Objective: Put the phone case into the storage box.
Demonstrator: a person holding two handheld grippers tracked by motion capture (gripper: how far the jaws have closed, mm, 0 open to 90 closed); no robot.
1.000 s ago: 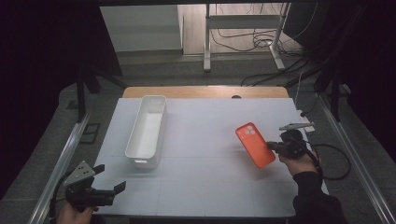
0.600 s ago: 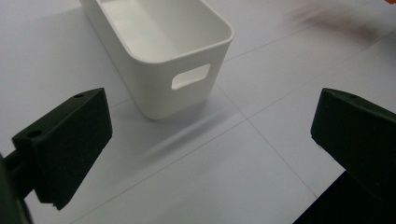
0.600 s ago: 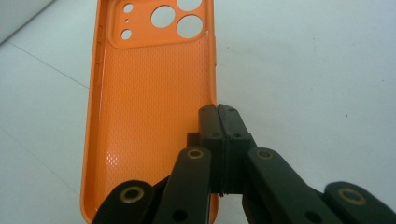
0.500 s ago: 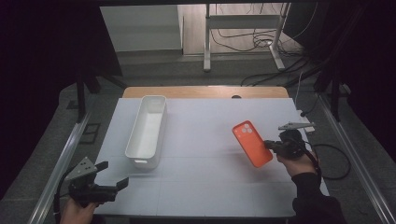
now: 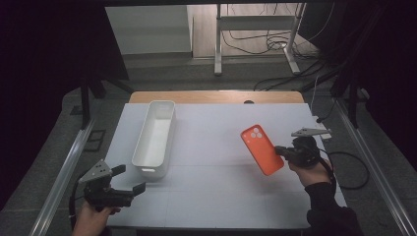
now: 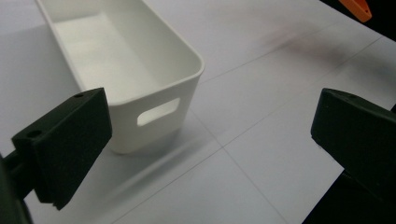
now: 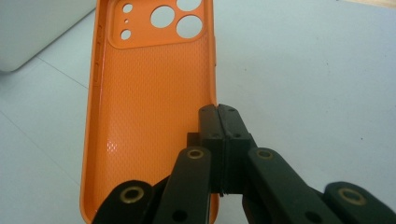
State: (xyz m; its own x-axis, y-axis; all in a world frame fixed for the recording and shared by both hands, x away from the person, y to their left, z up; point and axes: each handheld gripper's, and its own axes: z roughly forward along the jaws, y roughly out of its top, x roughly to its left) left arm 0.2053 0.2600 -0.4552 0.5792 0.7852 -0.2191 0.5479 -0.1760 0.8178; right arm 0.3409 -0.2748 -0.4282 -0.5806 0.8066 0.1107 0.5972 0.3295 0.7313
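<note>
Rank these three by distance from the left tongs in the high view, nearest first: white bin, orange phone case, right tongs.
1. White bin: just ahead of the left tongs, on the table's left side.
2. Orange phone case: right of centre, held up.
3. Right tongs: gripping the case's right edge, marginally farther.

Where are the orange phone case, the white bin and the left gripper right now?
orange phone case (image 5: 262, 150): high view, middle of its back.
white bin (image 6: 164, 71): left gripper view, near wall above the handle slot.
left gripper (image 5: 129, 180): high view, midway between its open fingertips.
</note>
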